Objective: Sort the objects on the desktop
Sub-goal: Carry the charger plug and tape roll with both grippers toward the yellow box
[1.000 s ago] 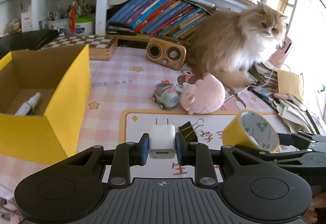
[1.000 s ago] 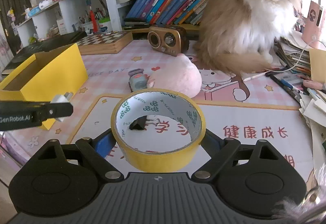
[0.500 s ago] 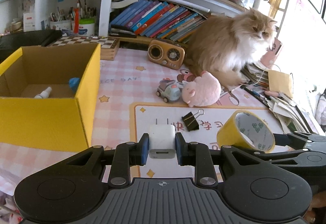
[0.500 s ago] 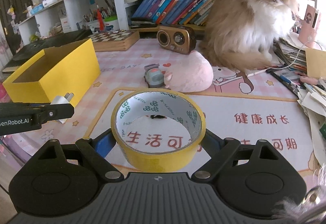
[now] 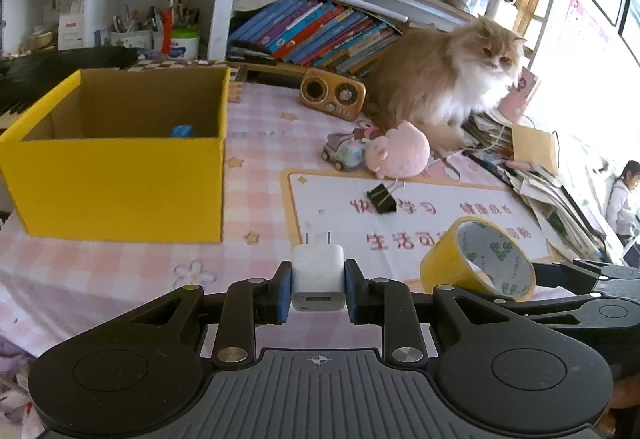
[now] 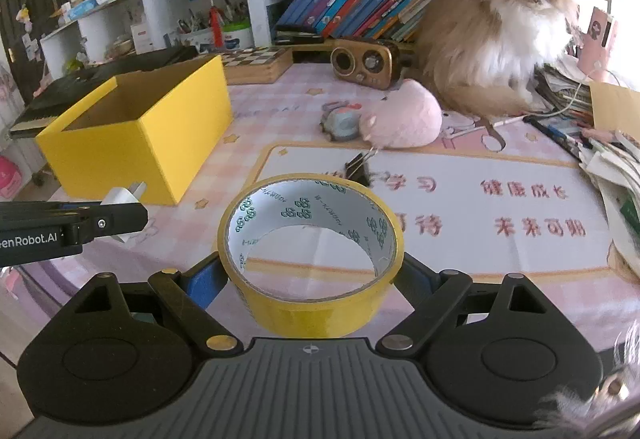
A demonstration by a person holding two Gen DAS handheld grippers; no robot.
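The left gripper (image 5: 318,289) was clamped narrow on one white charger plug (image 5: 319,276), prongs pointing away from the camera, while the right gripper (image 6: 312,275) stood wide around one yellow tape roll (image 6: 310,259), its blue pads pressed against the roll's outer wall and its opening facing up. In the left wrist view that roll (image 5: 478,261) hung at about three o'clock from the plug, above the pink checked tablecloth (image 5: 260,143). One black binder clip (image 5: 382,199) lay on the white mat at one o'clock, and beyond it one pink plush toy (image 5: 400,155) touched one small toy car (image 5: 344,155). One yellow box (image 5: 116,159) stood at ten o'clock, open at the top, with a blue object (image 5: 182,130) showing inside. One wooden radio (image 5: 333,98) and one long-haired cat (image 5: 444,79) sat at twelve to one o'clock before the bookshelf. Compared with a second earlier, both grippers had drawn back from the desk with their loads unchanged: the box, formerly cut off at the left edge, now showed whole, and the clip, then just behind the plug, lay well apart from it.
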